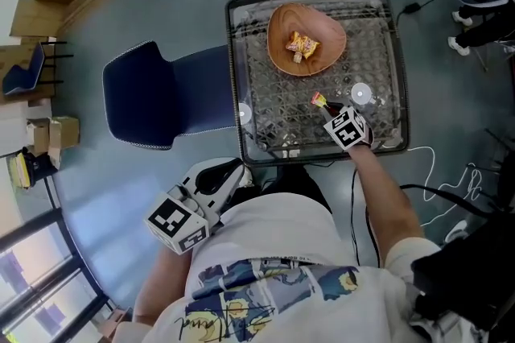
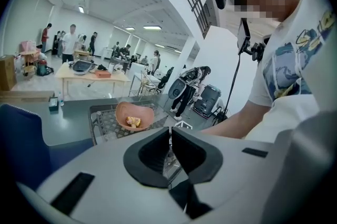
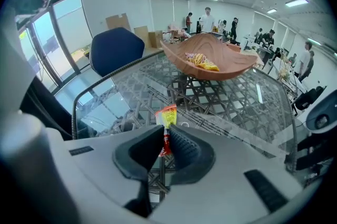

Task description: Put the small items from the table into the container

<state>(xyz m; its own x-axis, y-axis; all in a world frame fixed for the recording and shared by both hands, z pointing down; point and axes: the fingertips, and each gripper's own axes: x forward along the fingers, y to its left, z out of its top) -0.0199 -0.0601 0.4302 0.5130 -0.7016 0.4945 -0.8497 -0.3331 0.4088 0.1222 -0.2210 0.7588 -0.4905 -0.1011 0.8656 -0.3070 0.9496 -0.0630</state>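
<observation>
A brown wooden bowl (image 1: pixel 320 27) stands at the far middle of the glass-topped table (image 1: pixel 234 68) and holds yellow-orange snack packets (image 1: pixel 302 47). My right gripper (image 1: pixel 328 109) hangs over the table's near right part, shut on a small red and yellow sachet (image 1: pixel 319 100). In the right gripper view the sachet (image 3: pixel 167 118) stands upright between the pressed pads of my right gripper (image 3: pixel 166 139), with the bowl (image 3: pixel 231 68) beyond. My left gripper (image 1: pixel 232 172) is off the table by the person's lap. The left gripper view shows my left gripper (image 2: pixel 169 139) shut with nothing in it.
A small white round item (image 1: pixel 360 94) lies on the glass right of the sachet, and another one (image 1: pixel 245 114) sits near the table's left rim. A dark blue chair (image 1: pixel 153 96) stands left of the table. Cables (image 1: pixel 438 188) trail on the floor at the right.
</observation>
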